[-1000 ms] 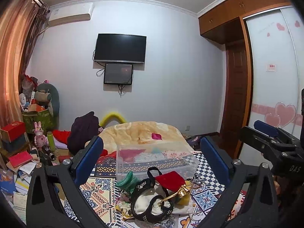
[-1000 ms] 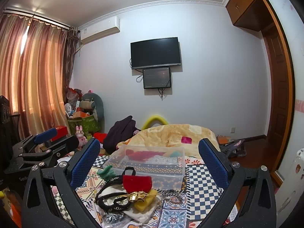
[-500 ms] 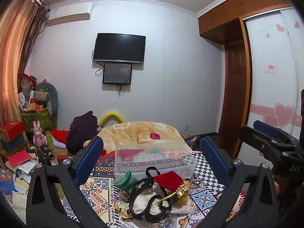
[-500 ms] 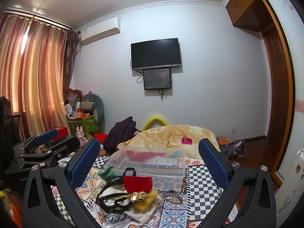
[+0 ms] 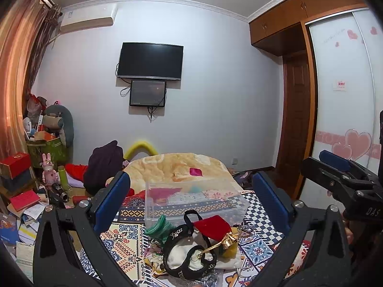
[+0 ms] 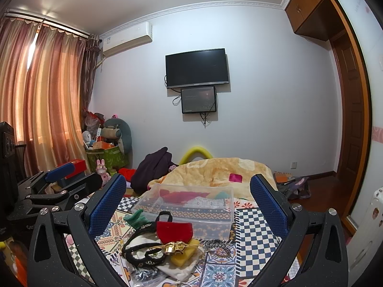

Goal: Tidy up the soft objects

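Here, the left gripper and right gripper both stand wide apart, holding nothing. A pile of soft items lies just below and between each claw's fingers, with the clear plastic box directly beyond it.

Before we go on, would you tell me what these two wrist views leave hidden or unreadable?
- White pouch, left wrist view: largely covered by the black strap and red pouch.
- Clear bin contents, right wrist view: blurred through the wall, items unidentifiable.
- Wardrobe label: text too small.
- Pile's near edge, both views: cut off by the frame bottom and gripper fingers.
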The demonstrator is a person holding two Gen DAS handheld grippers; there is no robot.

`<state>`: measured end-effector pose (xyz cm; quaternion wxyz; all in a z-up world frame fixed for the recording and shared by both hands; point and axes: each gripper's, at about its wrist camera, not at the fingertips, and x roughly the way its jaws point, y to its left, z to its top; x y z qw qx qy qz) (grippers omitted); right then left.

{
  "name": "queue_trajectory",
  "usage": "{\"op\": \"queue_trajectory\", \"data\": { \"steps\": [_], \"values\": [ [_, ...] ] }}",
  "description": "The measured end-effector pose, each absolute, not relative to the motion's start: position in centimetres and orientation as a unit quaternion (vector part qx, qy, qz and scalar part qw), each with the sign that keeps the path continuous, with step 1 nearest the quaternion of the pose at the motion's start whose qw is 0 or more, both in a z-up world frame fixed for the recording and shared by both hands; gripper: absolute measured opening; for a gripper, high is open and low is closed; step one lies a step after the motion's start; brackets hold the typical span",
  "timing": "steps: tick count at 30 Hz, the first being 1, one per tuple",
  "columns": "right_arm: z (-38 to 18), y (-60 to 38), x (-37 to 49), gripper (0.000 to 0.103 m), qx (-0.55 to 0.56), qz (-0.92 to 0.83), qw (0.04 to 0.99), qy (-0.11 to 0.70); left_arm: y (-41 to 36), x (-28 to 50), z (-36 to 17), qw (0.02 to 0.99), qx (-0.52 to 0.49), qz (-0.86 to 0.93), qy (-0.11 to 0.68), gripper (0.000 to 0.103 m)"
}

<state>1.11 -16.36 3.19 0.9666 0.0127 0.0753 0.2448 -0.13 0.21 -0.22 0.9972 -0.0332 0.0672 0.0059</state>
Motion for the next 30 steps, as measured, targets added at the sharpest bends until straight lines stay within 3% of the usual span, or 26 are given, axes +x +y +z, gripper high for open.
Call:
{"op": "queue_trajectory", "data": {
  "steps": [30],
  "values": [
    [2.9,-15.9,2.0,0.103,0.014,0.237,0.967,0.095,0.9,0.9,-1.2,0.995,-0.038,0.01,0.089,0.103]
  ]
}}
